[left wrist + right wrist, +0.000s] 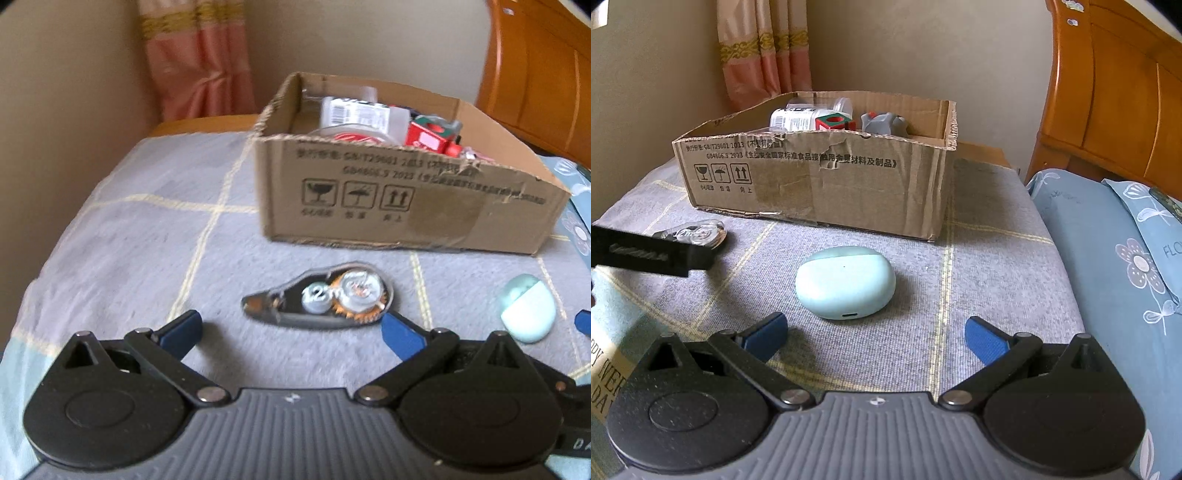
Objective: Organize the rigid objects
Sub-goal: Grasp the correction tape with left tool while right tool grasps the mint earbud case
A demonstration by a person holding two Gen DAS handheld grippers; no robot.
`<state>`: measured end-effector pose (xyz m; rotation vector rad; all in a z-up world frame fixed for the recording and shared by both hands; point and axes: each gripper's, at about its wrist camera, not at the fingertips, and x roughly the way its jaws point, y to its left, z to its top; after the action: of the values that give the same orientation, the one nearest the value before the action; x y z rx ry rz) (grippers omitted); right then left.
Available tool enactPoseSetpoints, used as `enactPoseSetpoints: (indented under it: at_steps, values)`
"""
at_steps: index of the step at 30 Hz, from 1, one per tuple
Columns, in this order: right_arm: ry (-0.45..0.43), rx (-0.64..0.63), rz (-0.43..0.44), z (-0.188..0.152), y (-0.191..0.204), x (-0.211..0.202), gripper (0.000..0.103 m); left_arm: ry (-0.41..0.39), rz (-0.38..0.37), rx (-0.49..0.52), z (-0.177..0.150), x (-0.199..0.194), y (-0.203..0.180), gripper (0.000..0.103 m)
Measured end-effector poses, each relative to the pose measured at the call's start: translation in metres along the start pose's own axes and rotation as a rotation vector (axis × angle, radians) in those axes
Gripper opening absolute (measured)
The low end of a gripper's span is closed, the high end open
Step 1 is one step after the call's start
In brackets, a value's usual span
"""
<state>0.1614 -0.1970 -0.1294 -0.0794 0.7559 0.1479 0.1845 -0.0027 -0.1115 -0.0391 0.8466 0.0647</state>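
Observation:
A dark correction-tape dispenser [321,297] lies on the grey checked cloth, just beyond my open, empty left gripper [291,332]. It also shows in the right wrist view [698,230], partly hidden by the left gripper's body. A mint-green earbud case [846,282] lies just beyond my open, empty right gripper [875,336]; it also shows in the left wrist view [528,310]. A low cardboard box [369,184] [820,177] stands behind both and holds a white bottle, a red toy and other items.
A wooden headboard [1115,92] rises at the right. Blue flowered pillows [1108,258] lie along the cloth's right edge. A pink curtain [764,48] and beige wall stand behind the box. A printed card [605,369] lies at the near left.

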Motion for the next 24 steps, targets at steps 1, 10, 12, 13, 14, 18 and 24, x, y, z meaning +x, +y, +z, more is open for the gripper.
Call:
enactPoseSetpoints:
  at_steps: [1, 10, 12, 13, 14, 18, 24]
  values:
    - [0.005, -0.003, 0.003, 0.001, 0.0, 0.001, 0.103, 0.006, 0.01, -0.011, 0.0, 0.0, -0.001, 0.102]
    - [0.009, -0.033, 0.036, 0.01, 0.008, 0.01, 0.103, 0.049, 0.043, -0.063, 0.008, 0.005, -0.018, 0.1]
    - [0.008, -0.04, 0.044, 0.011, 0.009, 0.012, 0.103, 0.045, 0.045, -0.062, 0.011, 0.008, -0.021, 0.101]
    - [0.009, -0.04, 0.045, 0.012, 0.01, 0.012, 0.103, 0.043, 0.049, -0.067, 0.012, 0.008, -0.022, 0.101]
    - [0.008, -0.043, 0.047, 0.012, 0.011, 0.013, 0.103, 0.044, 0.052, -0.072, 0.013, 0.009, -0.022, 0.1]
    - [0.006, -0.05, 0.054, 0.012, 0.01, 0.014, 0.103, 0.032, 0.06, -0.07, 0.014, 0.008, -0.024, 0.093]
    - [-0.006, -0.08, 0.079, 0.013, 0.014, 0.01, 0.091, 0.03, 0.046, -0.051, 0.015, 0.007, -0.024, 0.09]
